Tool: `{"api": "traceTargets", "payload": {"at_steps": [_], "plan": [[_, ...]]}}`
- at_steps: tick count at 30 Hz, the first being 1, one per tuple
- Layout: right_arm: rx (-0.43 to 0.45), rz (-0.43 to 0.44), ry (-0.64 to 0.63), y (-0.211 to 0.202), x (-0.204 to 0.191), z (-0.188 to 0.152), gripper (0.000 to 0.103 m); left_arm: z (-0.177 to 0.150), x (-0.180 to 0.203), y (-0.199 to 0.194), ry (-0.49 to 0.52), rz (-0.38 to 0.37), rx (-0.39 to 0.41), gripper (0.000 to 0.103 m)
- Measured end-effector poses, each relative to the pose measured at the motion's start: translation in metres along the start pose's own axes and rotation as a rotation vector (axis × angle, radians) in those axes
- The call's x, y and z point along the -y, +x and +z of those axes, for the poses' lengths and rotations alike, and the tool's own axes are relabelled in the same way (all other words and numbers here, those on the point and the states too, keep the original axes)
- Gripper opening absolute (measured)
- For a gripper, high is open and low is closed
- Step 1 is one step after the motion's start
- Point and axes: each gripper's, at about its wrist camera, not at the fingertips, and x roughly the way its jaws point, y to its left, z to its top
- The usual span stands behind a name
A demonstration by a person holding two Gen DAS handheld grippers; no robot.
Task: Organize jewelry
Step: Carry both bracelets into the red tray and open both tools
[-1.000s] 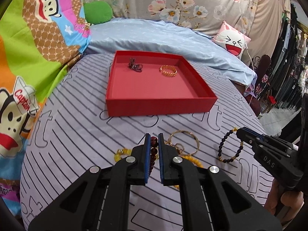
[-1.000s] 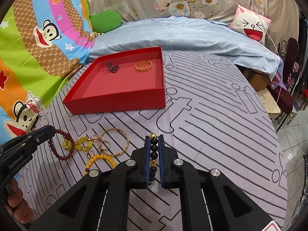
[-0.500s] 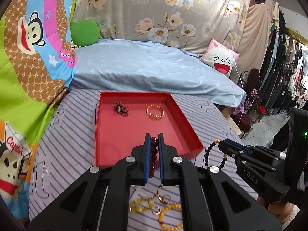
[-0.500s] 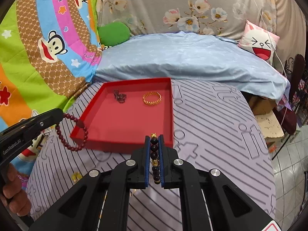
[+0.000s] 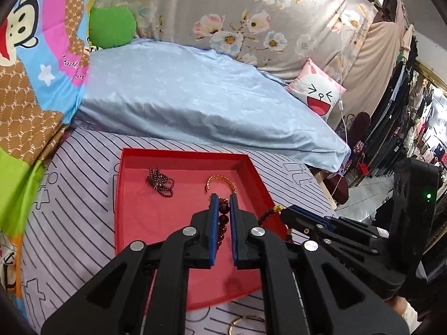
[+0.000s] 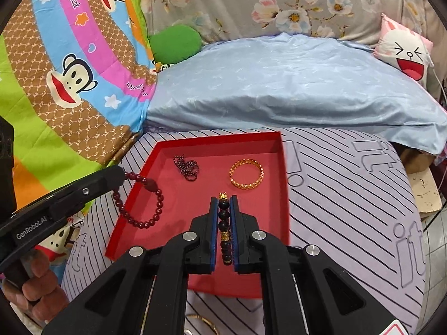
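An open red tray [image 5: 145, 215] [image 6: 268, 139] lies on the striped bedsheet. In it are a dark bead string [image 5: 160, 181] [image 6: 187, 166] and a gold chain bangle [image 5: 220, 182] [image 6: 246, 174]. My left gripper [image 5: 223, 203] [image 6: 123, 173] is shut on a dark red bead bracelet [image 5: 223, 219] [image 6: 145, 206], which hangs over the tray's left side. My right gripper [image 6: 224, 202] [image 5: 282, 215] is shut on a black bead bracelet with gold beads [image 6: 225, 227] [image 5: 269, 213], above the tray's near middle.
A pale blue quilt [image 6: 293, 83] is heaped behind the tray, with a green cushion [image 6: 176, 43] and a pink cartoon pillow [image 6: 405, 53] beyond. A gold hoop [image 5: 243, 323] lies on the sheet in front of the tray. A hand [image 6: 36, 284] holds the left gripper's handle.
Both grippers have lifted their bracelets off the sheet and carried them forward over the red tray. The loose jewellery on the sheet has dropped out of view below.
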Motion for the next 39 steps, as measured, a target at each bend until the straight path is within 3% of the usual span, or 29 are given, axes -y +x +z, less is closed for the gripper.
{"api": "traceTargets", "payload": {"at_steps": [6,11,21,27,30,34,39], "plan": [[-0.058,0.022,0.024,0.042,0.003,0.01,0.008,0.002,-0.017,0.042,-0.016,0.035,-0.063,0.007],[-0.117,-0.046,-0.022,0.074,0.004,0.014,0.008,-0.002,-0.033,0.072,0.016,0.154,-0.121,0.007],[-0.189,-0.178,-0.091,0.105,0.018,0.008,0.008,-0.015,-0.042,0.1,0.198,0.42,-0.18,0.008],[-0.174,-0.24,-0.124,0.105,0.015,0.008,0.009,-0.018,-0.041,0.103,0.222,0.466,-0.188,0.009],[-0.164,-0.245,-0.119,0.102,0.016,0.008,0.014,-0.017,-0.041,0.102,0.214,0.476,-0.178,0.009],[-0.146,-0.236,-0.103,0.097,0.019,0.008,0.018,-0.015,-0.046,0.098,0.174,0.485,-0.159,0.027],[-0.13,-0.228,-0.093,0.089,0.019,0.007,0.019,-0.013,-0.045,0.09,0.165,0.502,-0.118,0.032]]}}
